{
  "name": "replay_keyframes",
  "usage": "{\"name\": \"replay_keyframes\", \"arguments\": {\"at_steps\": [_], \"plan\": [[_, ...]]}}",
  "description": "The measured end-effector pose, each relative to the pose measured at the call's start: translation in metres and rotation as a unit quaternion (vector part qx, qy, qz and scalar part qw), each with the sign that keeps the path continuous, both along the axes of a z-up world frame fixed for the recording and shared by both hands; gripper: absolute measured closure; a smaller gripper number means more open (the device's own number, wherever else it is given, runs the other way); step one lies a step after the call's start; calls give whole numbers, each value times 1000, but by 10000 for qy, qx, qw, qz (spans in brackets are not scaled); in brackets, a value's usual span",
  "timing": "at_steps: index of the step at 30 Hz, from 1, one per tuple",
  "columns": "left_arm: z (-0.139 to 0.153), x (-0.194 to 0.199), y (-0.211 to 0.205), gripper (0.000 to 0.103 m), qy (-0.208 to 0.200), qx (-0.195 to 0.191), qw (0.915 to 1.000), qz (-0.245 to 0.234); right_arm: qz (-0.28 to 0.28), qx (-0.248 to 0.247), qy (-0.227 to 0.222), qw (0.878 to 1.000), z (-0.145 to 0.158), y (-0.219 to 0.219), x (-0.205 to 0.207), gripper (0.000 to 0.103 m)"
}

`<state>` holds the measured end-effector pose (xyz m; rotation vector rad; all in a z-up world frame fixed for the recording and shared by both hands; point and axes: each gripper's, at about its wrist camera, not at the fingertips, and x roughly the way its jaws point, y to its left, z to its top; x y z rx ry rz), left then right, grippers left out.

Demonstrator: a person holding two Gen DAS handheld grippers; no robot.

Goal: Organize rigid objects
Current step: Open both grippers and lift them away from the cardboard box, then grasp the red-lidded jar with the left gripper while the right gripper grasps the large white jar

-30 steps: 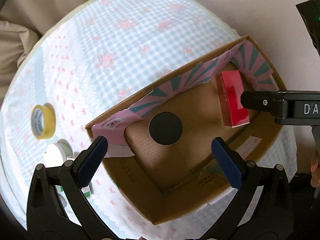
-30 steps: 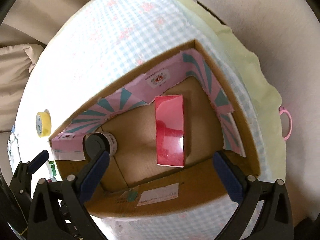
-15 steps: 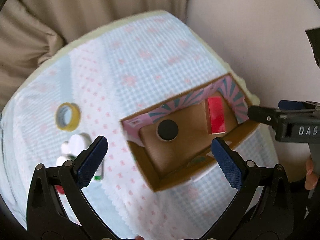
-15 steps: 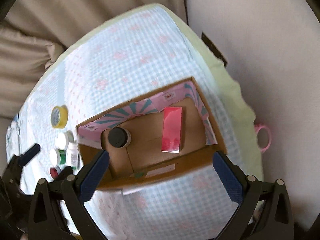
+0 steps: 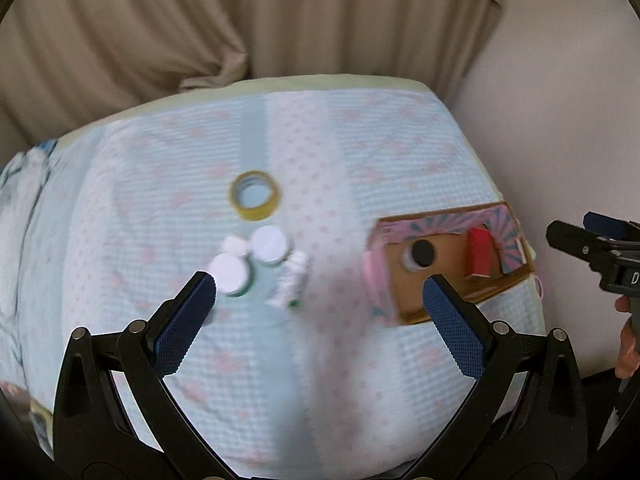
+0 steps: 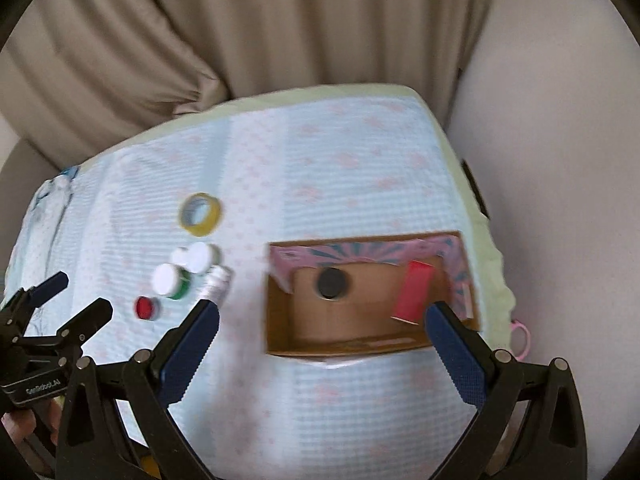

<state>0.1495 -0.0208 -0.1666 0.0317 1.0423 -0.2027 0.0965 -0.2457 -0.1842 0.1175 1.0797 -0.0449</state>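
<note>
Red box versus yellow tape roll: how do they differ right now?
The red box sits inside the cardboard box, leaning at a tilt; the yellow tape roll lies flat outside it on the cloth. The red box is a solid, straight-edged block, while the yellow tape roll is a ring with an open centre. Neither is held: both tongs are open and empty.

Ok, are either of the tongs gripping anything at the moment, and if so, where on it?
Nothing is held. The left tongs and right tongs are both open and empty above the bed; the red box lies in the cardboard box.
</note>
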Motion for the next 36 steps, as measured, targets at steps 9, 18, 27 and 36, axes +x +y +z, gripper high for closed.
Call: {"name": "replay_keyframes", "arguments": {"at_steps": [9,18,27,36], "plan": [[-17,-13,115,0,0,228,9996,168,213,291,-74,9993,-12,111,7,0],[-75,-5,192,0,178,256,9995,-98,588,403,75,9974,-66,218,27,0],[-175,24,204,0,385,253,9959,-775,866,170,382,9954,-148,274,74,0],[-265,53,179,6,490,344,9871,-1486,1393,-334,924,9854,-228,302,120,0]]}}
